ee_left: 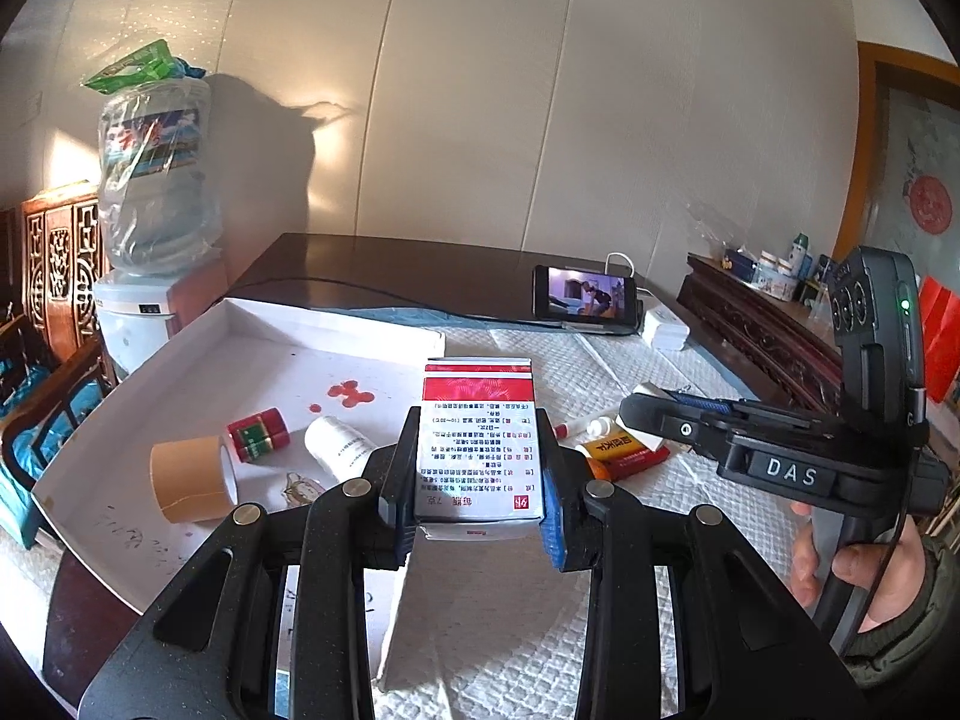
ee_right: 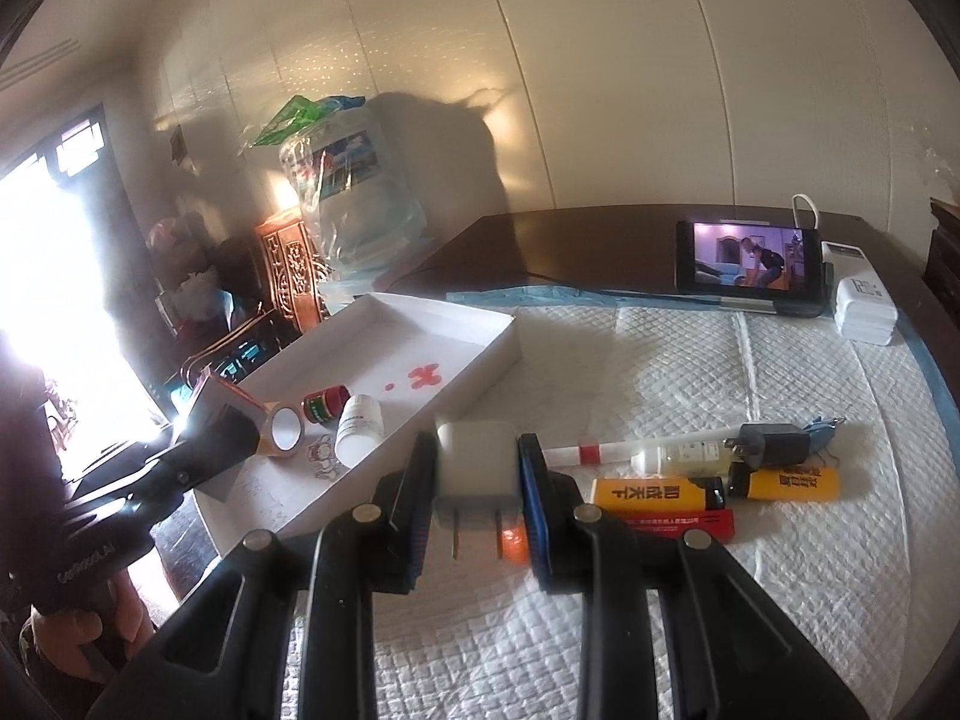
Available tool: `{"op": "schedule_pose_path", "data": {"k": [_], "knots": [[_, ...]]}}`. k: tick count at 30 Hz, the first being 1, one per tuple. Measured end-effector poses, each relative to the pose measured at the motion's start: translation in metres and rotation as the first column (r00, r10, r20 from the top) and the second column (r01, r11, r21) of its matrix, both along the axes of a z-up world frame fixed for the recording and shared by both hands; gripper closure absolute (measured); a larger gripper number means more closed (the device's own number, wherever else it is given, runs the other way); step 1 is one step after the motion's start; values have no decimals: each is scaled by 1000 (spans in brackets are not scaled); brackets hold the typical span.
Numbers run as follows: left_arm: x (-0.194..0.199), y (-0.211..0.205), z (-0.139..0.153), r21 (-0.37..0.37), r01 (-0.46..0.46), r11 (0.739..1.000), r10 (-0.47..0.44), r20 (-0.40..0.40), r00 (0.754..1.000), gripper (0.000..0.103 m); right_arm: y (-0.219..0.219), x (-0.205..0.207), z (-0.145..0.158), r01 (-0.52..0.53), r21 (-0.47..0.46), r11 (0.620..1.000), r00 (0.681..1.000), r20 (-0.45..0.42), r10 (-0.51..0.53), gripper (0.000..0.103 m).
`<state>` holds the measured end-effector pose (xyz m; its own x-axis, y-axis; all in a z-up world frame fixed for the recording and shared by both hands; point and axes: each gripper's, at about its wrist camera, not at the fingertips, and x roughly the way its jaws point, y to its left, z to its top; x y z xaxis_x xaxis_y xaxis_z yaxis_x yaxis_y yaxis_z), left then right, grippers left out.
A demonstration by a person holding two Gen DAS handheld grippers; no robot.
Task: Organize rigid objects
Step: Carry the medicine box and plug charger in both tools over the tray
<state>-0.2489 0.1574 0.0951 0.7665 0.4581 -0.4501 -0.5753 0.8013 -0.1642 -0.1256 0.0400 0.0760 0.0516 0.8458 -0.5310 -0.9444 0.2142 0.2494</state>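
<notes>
— Clamped the medicine box (ee_left: 477, 450) broadside in the left gripper (ee_left: 480, 480), with pads pressed on its two long sides. Kept it up off the table, printed face upward.

— Why held there and not set down?

— Judged as being carried toward the white tray (ee_left: 150, 372), to the left of the box and beyond it. Looked like the collecting place. Held already a roll of brown tape (ee_left: 192, 483), then a red-and-green bottle (ee_left: 259, 435), then a white pill bottle (ee_left: 336, 444), all lying on their sides and near one another.

— And on the right?

— Shut the right gripper (ee_right: 477, 480) on a white charger plug (ee_right: 477, 468), with fingers pinched on its flat sides and prongs pointed back toward the camera. Hung above the quilted pad (ee_right: 780, 570), near the tray's right wall. Gripped so, probably, to leave the body free to drop in past the rim.

— Left anything outside?

— Saw a white-and-red stick (ee_right: 600, 451), a small clear bottle (ee_right: 684, 455), a black plug (ee_right: 774, 444) and two yellow lighters (ee_right: 654, 493) beside a red box (ee_right: 678, 525). Lay loose on the pad, right of the tray, not yet sorted. Reckoned the job roughly half done.
</notes>
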Motion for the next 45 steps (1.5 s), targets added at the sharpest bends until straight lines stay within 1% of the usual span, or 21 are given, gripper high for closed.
{"op": "schedule_pose_path", "data": {"k": [7,13,26,29,32,35,37,41,43,45], "knots": [[-3,1,0,-3,-15,1000,15,2,1000,72,4,-7,-4,-27,-14,1000,1000,-8,26,77],[-4,4,-1,-7,-36,999,36,-3,999,72,2,-7,-1,-36,1,999,999,-15,36,77],[-26,17,5,7,-89,996,89,14,996,72,14,-8,9,-68,5,998,996,-57,68,77],[-35,28,10,4,-114,994,114,27,993,72,23,-7,15,-82,4,997,993,-80,82,77],[-51,48,20,6,-171,985,171,42,984,72,33,-6,22,-103,5,995,987,-122,103,77],[-68,75,30,0,-236,972,235,51,971,72,42,-12,36,-118,32,992,988,-100,121,77],[-74,90,35,-15,-258,966,258,56,964,72,52,-18,45,-130,49,990,987,-88,134,77],[-74,114,43,-25,-281,959,282,60,958,72,77,-26,50,-165,46,985,979,-113,170,77],[-71,121,41,-30,-281,959,283,51,958,72,89,-30,48,-170,32,985,979,-109,173,77],[-66,124,37,-35,-279,960,280,37,959,72,91,-28,43,-154,24,988,982,-104,155,77]]}}
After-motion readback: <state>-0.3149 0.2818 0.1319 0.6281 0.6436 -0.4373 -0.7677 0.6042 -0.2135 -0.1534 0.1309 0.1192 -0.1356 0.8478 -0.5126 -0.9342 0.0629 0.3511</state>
